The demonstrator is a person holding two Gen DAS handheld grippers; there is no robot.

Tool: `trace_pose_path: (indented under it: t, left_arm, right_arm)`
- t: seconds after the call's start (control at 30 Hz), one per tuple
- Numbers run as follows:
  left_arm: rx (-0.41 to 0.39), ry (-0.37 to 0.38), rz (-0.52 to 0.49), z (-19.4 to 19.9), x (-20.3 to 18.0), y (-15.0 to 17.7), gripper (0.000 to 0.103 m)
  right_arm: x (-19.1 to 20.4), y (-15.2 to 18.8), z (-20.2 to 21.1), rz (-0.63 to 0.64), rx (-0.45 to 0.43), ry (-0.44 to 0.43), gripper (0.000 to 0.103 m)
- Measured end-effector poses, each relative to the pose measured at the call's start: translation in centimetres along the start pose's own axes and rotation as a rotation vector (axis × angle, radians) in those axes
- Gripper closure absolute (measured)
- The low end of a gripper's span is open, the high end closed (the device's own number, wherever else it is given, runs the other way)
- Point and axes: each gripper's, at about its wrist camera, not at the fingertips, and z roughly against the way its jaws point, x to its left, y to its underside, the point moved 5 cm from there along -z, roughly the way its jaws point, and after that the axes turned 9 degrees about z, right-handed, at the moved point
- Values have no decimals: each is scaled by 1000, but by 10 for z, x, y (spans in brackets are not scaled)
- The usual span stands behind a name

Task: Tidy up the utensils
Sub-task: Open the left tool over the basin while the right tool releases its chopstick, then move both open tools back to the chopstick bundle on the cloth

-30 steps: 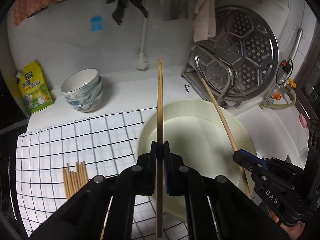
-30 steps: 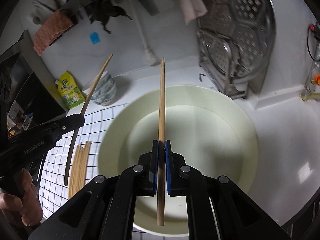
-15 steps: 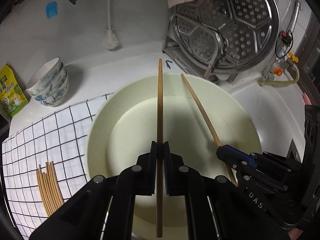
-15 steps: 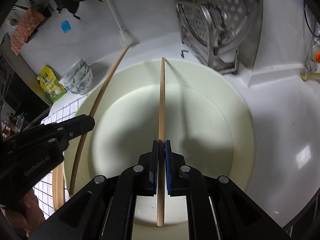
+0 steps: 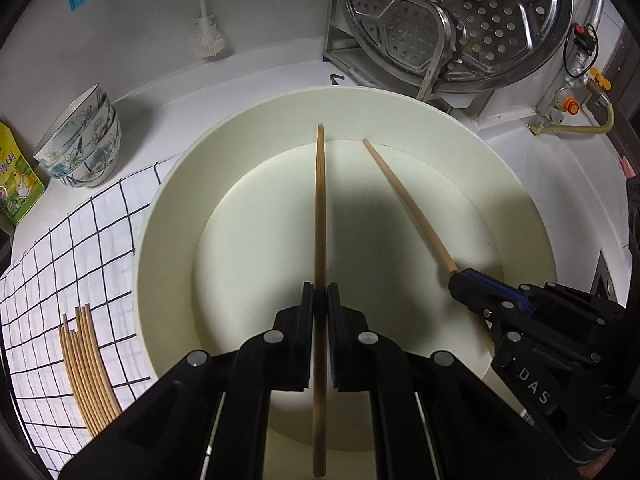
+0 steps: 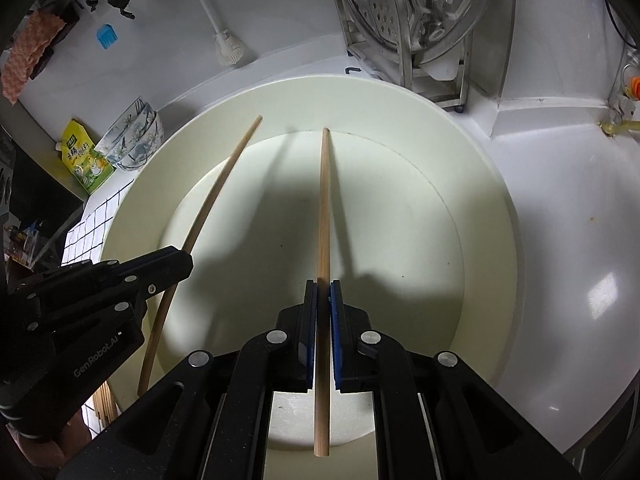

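Each gripper pinches one wooden chopstick over a big cream basin point(image 5: 168, 216). My left gripper point(image 5: 320, 300) is shut on a chopstick point(image 5: 320, 208) that points toward the basin's far wall. My right gripper point(image 6: 323, 300) is shut on a second chopstick point(image 6: 323, 200), held the same way. In the left wrist view the right gripper point(image 5: 466, 280) and its chopstick point(image 5: 404, 200) enter from the right. In the right wrist view the left gripper point(image 6: 182, 262) and its chopstick point(image 6: 216, 192) come in from the left. Both chopstick tips hang inside the basin. A bundle of several chopsticks point(image 5: 86, 364) lies on the checked cloth point(image 5: 60, 264).
Stacked floral bowls point(image 5: 80, 140) and a yellow-green pouch point(image 5: 16, 176) stand at the left. A steel rack with a perforated steamer plate point(image 5: 448, 20) rises behind the basin. A white brush point(image 5: 206, 36) leans on the wall. Gas fittings point(image 5: 576, 96) sit at the right.
Both grippers have sunk toward the basin with their chopsticks, which now fills both views. The left one has also shifted right, off the cloth. Their grips are unchanged.
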Motion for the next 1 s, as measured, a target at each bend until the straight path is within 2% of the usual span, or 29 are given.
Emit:
trace_pose_path:
  t: [0.07,0.1,0.13,0.2,0.47,0.53,0.73,0.83,1.0]
  left_arm:
    - [-8,-3,5,4,2,-1,87]
    - [-16,-4,5,8,4,-2,75]
    - [-27,-11,6,12,6,-3,56]
    - [-60,-18,15,22,10,-5,41]
    - [-106,-16,41,55,28,-7,41]
    - [-115,-12,40,65,33,-5,39]
    - [-143,-8,41,90,46,1,37]
    - [-153,-13,44,101,58,6,37]
    - [-175,-15,61,121,84,17,34]
  right_arm:
    - [0,-2,4,0,-12,11,92]
    - [-1,-3,8,-4,-23,16,84]
    - [-1,-4,11,-8,-31,18,78]
    - [-2,-4,17,-17,-50,20,76]
    - [6,-2,36,-24,-77,18,76]
    - [11,-2,42,-27,-85,17,73]
    - [34,0,58,-19,-113,20,70]
    - [47,2,66,-15,-123,24,64]
    - [70,5,76,1,-139,29,63]
